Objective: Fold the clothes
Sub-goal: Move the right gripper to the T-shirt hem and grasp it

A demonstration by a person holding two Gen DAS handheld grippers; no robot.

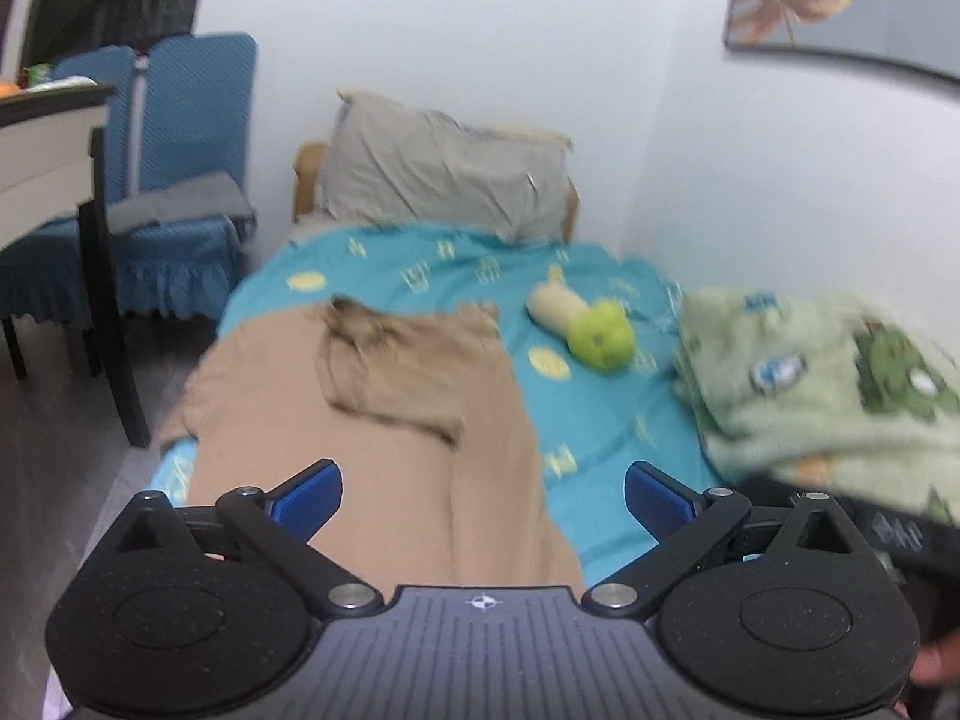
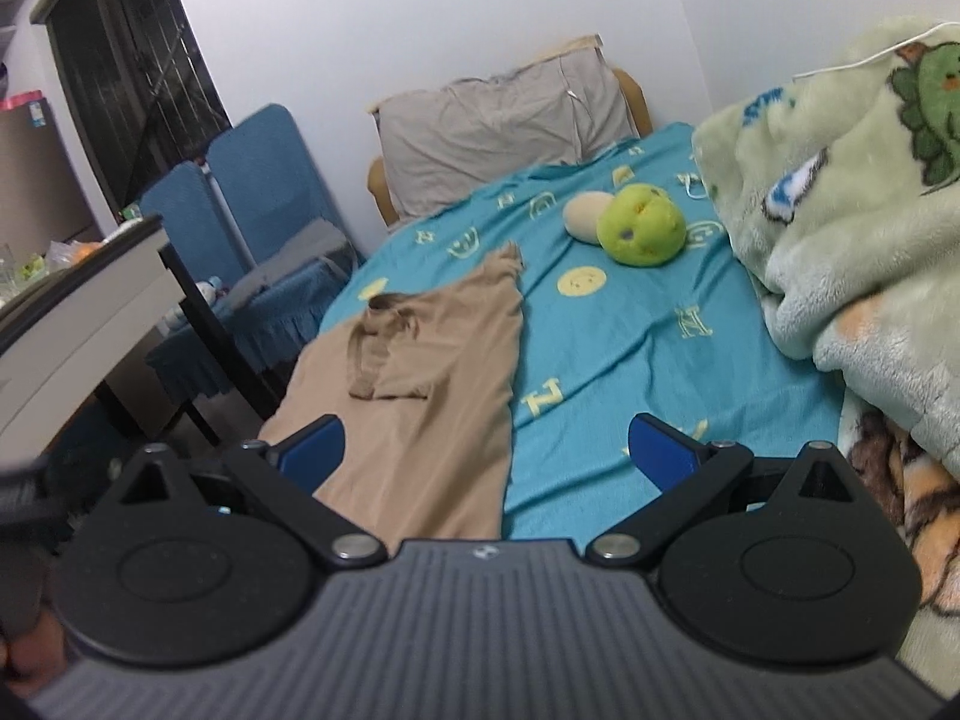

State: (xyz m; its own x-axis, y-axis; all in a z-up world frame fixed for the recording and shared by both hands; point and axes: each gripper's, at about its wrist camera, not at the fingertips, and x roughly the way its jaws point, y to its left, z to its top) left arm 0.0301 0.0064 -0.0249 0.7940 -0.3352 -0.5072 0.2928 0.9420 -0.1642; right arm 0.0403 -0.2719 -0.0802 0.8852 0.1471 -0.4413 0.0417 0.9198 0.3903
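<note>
A tan garment [image 1: 414,420] lies spread along the left side of the bed on a teal sheet [image 1: 606,420], with one part folded over its middle. It also shows in the right wrist view [image 2: 444,372]. My left gripper [image 1: 483,495] is open and empty above the garment's near end. My right gripper [image 2: 486,450] is open and empty, above the garment's right edge and the teal sheet [image 2: 648,348].
A green and beige plush toy [image 1: 585,324] [image 2: 636,222] lies on the sheet. A pale green blanket [image 1: 828,384] [image 2: 840,210] is heaped on the right. A grey pillow [image 1: 444,168] is at the head. Blue chairs [image 1: 162,180] and a table [image 1: 54,150] stand left of the bed.
</note>
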